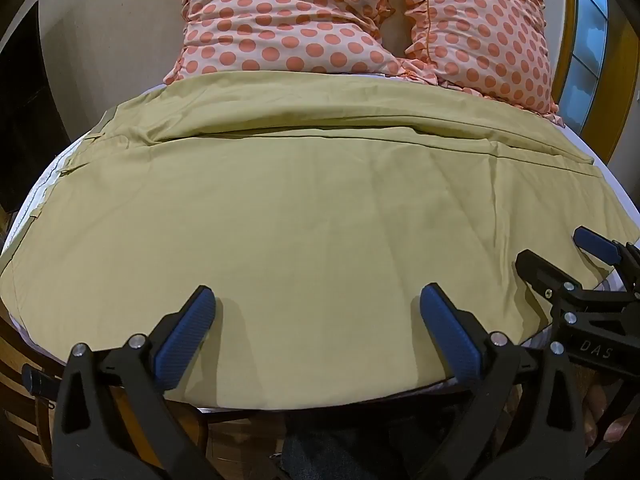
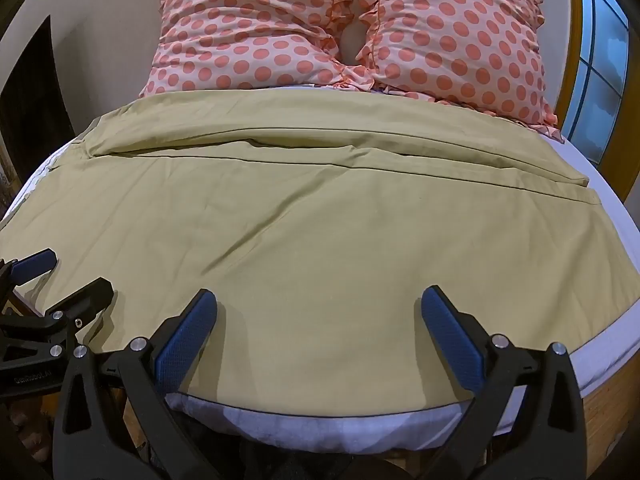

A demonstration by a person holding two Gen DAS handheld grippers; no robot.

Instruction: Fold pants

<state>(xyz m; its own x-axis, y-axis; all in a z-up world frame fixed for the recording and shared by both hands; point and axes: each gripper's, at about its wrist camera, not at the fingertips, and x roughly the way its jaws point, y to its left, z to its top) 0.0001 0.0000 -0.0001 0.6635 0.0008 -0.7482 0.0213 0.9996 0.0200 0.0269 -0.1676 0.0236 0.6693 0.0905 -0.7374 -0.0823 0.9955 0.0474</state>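
The khaki pants [image 1: 304,216] lay spread across a bed with a white sheet [image 2: 608,208], and they covered most of the mattress from the near edge up to the two pillows. The cloth was mostly flat, with some long soft creases running across it, and one leg lay partly over the other, so that a long straight edge ran from side to side in the far half. Two polka-dot pillows [image 2: 352,28] (pink with orange dots and a ruffled border) stood side by side at the far end of the bed, touching each other, and the far edge of the pants reached just to them. The left tongs [image 1: 318,312] hovered above the near part of the pants with the two blue pads wide apart, and they held nothing between them. The right tongs [image 2: 320,314] were in the same posture, spread wide over the near edge of the cloth and gripping nothing. In the left wrist view the right tongs [image 1: 592,256] appeared at the right border, just beside the left ones, over the corner of the pants. A window [image 2: 600,72] with a yellow frame was visible to the right of the pillows.
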